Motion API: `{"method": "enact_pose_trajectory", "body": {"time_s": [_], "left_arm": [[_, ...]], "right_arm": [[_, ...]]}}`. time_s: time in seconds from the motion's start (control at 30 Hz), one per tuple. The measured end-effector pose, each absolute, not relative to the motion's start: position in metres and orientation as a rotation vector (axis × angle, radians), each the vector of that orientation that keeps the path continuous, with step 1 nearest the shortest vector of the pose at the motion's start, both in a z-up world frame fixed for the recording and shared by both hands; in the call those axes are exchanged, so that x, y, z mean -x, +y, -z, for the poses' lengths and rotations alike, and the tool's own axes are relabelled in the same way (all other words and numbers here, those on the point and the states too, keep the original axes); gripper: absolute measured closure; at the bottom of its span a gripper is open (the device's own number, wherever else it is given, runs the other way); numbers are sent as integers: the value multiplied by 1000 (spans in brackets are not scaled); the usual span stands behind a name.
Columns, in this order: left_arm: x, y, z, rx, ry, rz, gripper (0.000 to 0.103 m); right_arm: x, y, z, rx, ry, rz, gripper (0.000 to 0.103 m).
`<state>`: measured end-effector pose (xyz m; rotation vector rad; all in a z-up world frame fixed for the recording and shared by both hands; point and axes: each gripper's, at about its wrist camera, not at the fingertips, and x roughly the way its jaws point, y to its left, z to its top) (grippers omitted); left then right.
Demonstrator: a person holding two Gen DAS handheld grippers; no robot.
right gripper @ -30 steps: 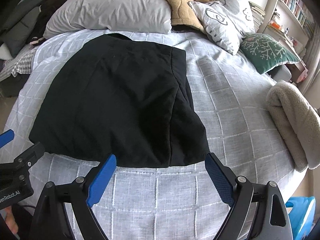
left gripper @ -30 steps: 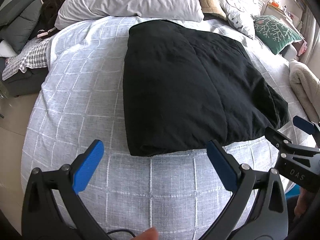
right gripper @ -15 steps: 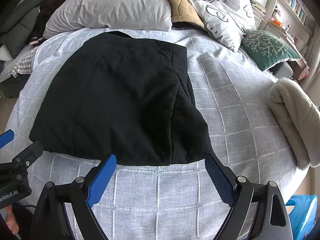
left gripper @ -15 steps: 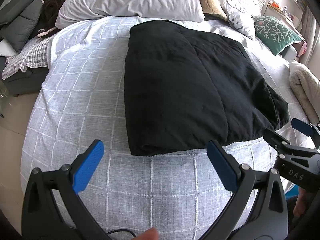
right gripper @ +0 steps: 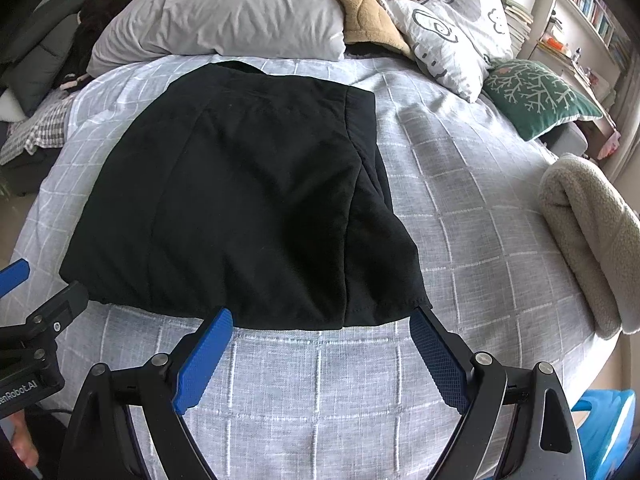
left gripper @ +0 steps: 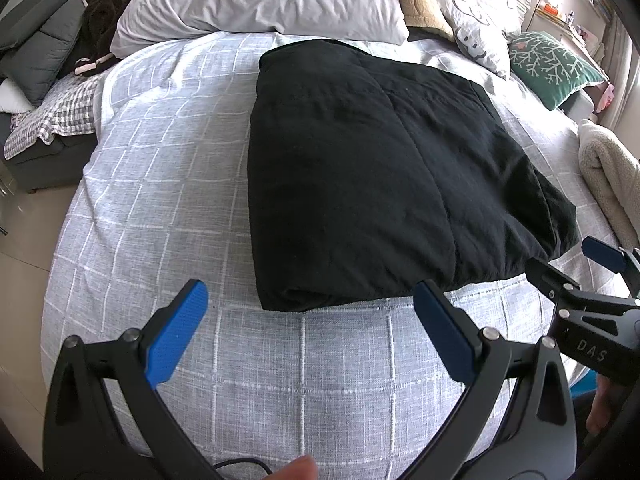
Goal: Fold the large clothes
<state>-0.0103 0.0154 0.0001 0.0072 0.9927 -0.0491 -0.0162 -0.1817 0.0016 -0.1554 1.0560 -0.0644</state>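
Note:
A black garment (left gripper: 380, 168), folded into a thick rectangle, lies flat in the middle of the bed (left gripper: 160, 160). My left gripper (left gripper: 310, 296) hovers just short of the garment's near left corner, open, with nothing between its blue pads (left gripper: 176, 340). In the right wrist view the same garment (right gripper: 248, 192) fills the centre. My right gripper (right gripper: 322, 320) stands open at its near right corner, its right pad (right gripper: 436, 356) just under the hem's tip. Each gripper shows in the other's view: the right gripper (left gripper: 572, 260) and the left gripper (right gripper: 44, 284).
Grey pillows (right gripper: 224, 20) and a tan blanket (right gripper: 360, 12) line the head of the bed. A green cushion (right gripper: 536, 96) and a rolled cream fleece (right gripper: 592, 236) lie to the right. Dark clothes and a checked cloth (left gripper: 60, 112) are piled at the left. A blue object (right gripper: 604, 436) sits beside the bed.

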Motion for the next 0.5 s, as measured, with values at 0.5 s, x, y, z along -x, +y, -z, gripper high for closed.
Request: {"method": "enact_pose_trajectory", "body": {"time_s": [0.5], "left_arm": [[11, 15, 1, -7, 998, 51, 1]], "right_arm": [[16, -181, 0, 154, 1063, 61, 11]]}}
